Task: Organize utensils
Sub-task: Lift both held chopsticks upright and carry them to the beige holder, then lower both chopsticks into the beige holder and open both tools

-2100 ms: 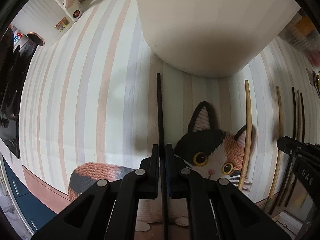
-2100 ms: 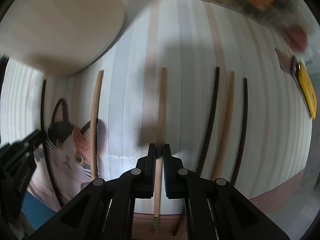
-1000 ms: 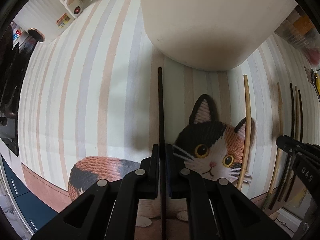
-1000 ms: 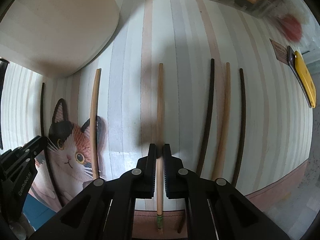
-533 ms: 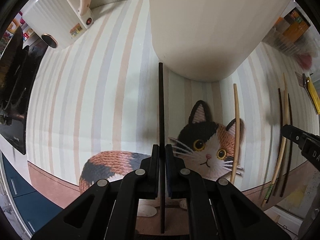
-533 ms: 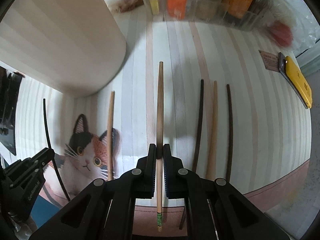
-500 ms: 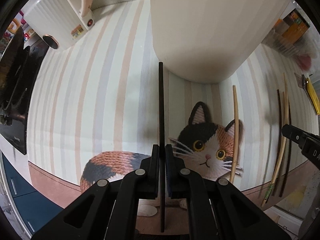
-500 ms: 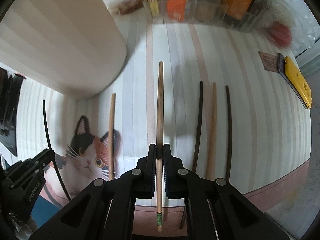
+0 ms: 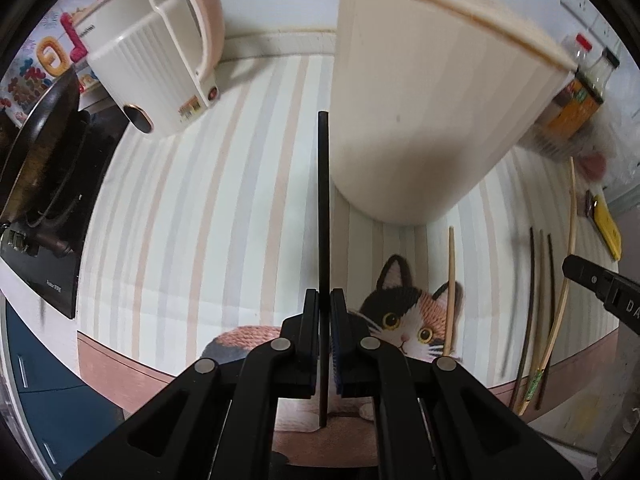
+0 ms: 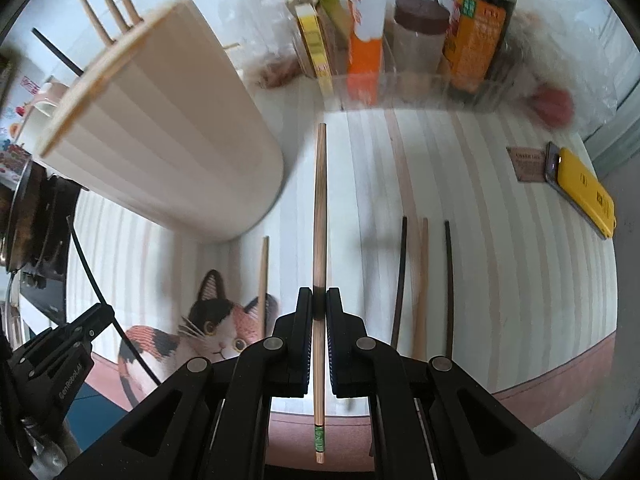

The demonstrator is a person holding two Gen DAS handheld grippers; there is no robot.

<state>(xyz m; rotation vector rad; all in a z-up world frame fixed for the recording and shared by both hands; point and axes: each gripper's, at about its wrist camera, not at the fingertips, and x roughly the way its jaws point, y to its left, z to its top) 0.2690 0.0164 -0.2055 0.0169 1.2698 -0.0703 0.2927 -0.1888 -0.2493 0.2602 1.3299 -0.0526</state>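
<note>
My left gripper (image 9: 324, 300) is shut on a black chopstick (image 9: 323, 208) and holds it above the striped mat, pointing at the cream utensil holder (image 9: 420, 120). My right gripper (image 10: 319, 300) is shut on a wooden chopstick (image 10: 320, 208) with a green band near its end, also lifted, right of the holder (image 10: 160, 132). Several chopsticks stand in the holder. One wooden chopstick (image 10: 262, 276) lies by the cat picture. Two dark chopsticks (image 10: 400, 276) and a wooden one (image 10: 421, 280) lie on the mat to the right.
A pink-and-white kettle (image 9: 160, 52) and a black stove (image 9: 44, 184) stand at the left. A clear bin with bottles and boxes (image 10: 400, 48) lines the back. A yellow phone (image 10: 580, 192) lies at the right. The mat's front edge (image 9: 132, 372) is near.
Both grippers have risen with their chopsticks lifted off the mat. The holder's top rim, the kettle and the back bin have come into view.
</note>
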